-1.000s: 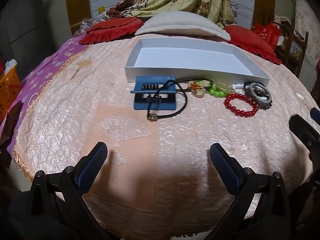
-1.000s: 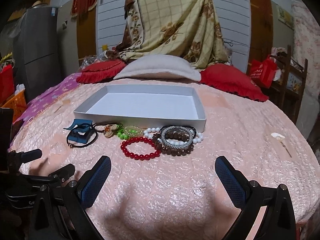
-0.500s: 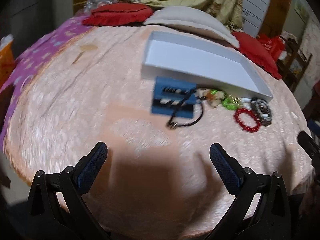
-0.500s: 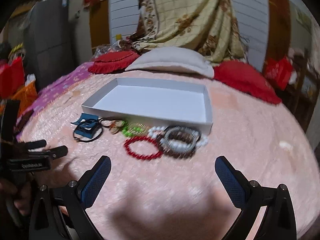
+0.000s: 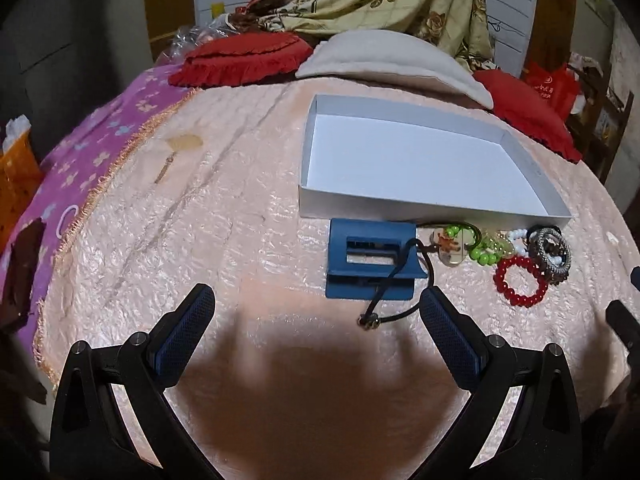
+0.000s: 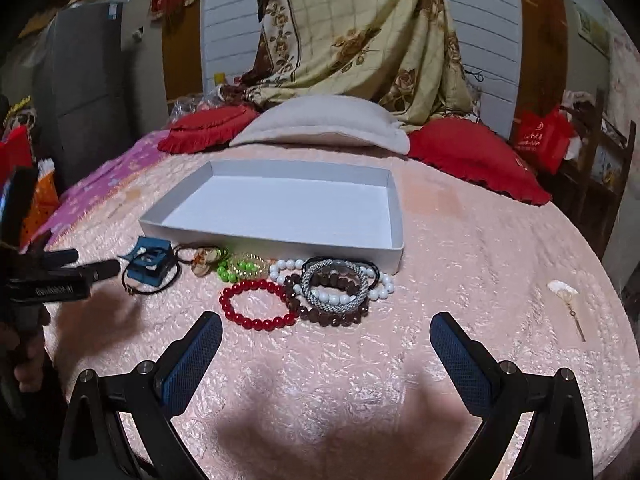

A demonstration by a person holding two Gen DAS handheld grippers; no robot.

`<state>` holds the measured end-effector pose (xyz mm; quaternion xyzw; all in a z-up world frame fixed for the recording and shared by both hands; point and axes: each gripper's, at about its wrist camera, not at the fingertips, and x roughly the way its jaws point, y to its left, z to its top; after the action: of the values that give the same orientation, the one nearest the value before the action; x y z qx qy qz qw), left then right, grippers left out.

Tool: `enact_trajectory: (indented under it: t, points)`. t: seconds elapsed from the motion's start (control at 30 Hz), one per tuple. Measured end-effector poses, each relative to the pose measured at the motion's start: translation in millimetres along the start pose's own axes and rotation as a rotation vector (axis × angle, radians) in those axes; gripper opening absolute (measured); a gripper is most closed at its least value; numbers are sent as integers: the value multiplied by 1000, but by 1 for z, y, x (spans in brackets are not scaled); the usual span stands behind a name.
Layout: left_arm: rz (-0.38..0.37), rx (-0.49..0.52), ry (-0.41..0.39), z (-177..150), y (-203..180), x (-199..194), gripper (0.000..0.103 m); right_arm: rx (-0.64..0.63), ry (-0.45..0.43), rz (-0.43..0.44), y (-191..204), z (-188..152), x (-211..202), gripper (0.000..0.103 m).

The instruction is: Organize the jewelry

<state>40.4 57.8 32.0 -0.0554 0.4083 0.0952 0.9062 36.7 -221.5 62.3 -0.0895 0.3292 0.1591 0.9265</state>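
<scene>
An empty white tray lies on the pink bedspread. In front of it sit a blue card holder with a black cord bracelet, an amber pendant, green beads, a red bead bracelet, white beads, a grey woven bracelet and brown beads. My left gripper is open, just short of the blue holder. My right gripper is open, just short of the bracelets.
Red cushions and a beige pillow lie behind the tray. A floral cloth hangs at the back. A purple blanket covers the left edge. A small pale trinket lies at the right. The left gripper shows in the right wrist view.
My left gripper has moved forward toward the blue holder and swung left. My right gripper has moved closer to the bracelets. Both stay open.
</scene>
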Motion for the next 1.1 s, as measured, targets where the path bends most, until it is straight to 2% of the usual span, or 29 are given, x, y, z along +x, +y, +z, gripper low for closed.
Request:
enact_trajectory:
  t: [0.33,1.1]
  points:
    - [-10,-12,6,-2,-2,0,102,-83,8,-20,21,-4,6,103]
    - [-7,4,8,-5,-5,1,102,-55,-1,-22,15,-4,2,103]
